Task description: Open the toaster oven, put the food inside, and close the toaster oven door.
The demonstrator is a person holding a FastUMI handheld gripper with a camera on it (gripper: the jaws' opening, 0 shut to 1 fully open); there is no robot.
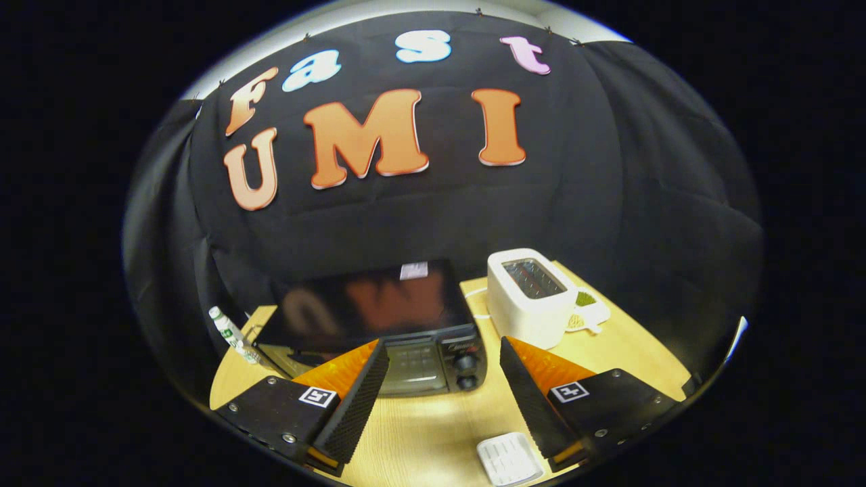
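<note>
A black toaster oven point(379, 318) stands on the wooden table point(433, 419), just ahead of my fingers and a little to the left. Its glossy top faces me. The glass door point(409, 368) looks shut, and two knobs point(465, 372) sit on its right side. My gripper point(443, 372) hovers above the table in front of the oven, open, with nothing between the fingers. The left finger point(355, 399) overlaps the oven's front left part. A small white ridged piece point(509, 460) lies on the table near the right finger point(534, 402); I cannot tell whether it is the food.
A white pop-up toaster point(531, 297) stands right of the oven, with a small white dish holding something green point(587, 310) behind it. A white bottle with a green label point(230, 333) lies left of the oven. Black cloth walls close the back and sides.
</note>
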